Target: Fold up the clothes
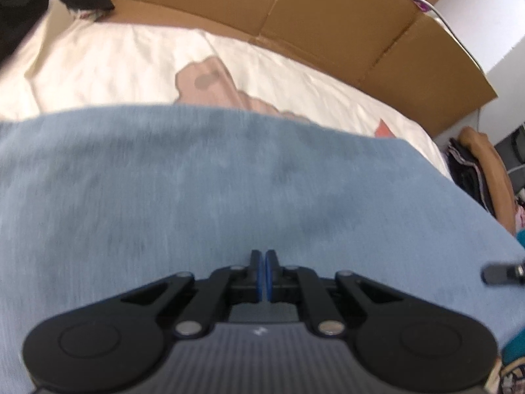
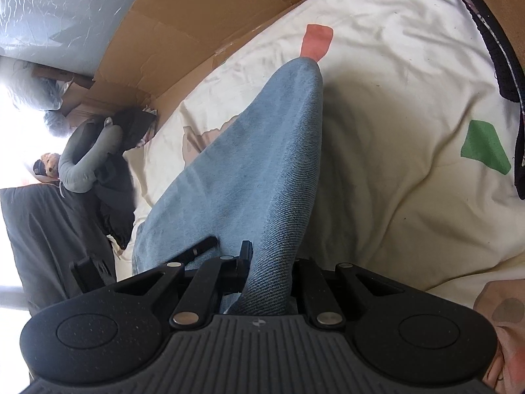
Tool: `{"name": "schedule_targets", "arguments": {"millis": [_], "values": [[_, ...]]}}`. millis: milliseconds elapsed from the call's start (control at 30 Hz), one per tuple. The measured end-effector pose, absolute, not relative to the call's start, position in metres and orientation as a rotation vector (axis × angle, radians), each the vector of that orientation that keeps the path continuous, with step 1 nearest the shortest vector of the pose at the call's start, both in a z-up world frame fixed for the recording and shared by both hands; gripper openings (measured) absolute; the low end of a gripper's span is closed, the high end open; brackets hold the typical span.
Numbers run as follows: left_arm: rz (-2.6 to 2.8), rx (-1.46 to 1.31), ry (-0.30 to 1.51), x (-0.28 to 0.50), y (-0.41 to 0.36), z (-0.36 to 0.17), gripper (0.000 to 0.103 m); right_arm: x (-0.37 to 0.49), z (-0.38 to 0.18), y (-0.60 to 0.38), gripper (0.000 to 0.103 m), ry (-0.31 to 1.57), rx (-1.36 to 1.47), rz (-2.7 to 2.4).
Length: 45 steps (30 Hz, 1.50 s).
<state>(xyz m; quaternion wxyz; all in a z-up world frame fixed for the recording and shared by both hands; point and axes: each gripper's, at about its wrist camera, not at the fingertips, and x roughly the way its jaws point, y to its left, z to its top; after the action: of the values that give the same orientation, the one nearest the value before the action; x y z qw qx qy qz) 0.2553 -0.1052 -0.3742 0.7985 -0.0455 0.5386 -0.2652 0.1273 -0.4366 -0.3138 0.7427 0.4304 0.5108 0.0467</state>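
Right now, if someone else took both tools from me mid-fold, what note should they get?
Left tool: shut, blue pads together over the blue denim garment; whether cloth is pinched between them cannot be told.
Right tool: shut on a fold of the same denim, which rises in a ridge from its fingers toward the far end.
Garment: spread over the cream bed cover, cardboard along the far side.
Done: an edge is gripped and lifted on the right.
Left: carry that edge over, lay it flat, release, finish the remaining folds.
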Motion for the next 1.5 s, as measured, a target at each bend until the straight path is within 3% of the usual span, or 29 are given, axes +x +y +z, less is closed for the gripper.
{"name": "schedule_targets", "arguments": {"millis": [567,1000,1500], "values": [[-0.507,-0.070,1.072,0.323,-0.145,-0.361,0.003,0.127,-0.316,-0.440,0.007,1.116,0.955,0.108],[-0.487,-0.120,1.069,0.330,-0.139,-0.367,0.003,0.136,-0.298,-0.424,0.007,1.099,0.822,0.119],[-0.371,-0.255,1.032,0.273,-0.023,-0.324,0.006,0.174,-0.228,-0.343,0.007,1.180,0.389,0.145]]}}
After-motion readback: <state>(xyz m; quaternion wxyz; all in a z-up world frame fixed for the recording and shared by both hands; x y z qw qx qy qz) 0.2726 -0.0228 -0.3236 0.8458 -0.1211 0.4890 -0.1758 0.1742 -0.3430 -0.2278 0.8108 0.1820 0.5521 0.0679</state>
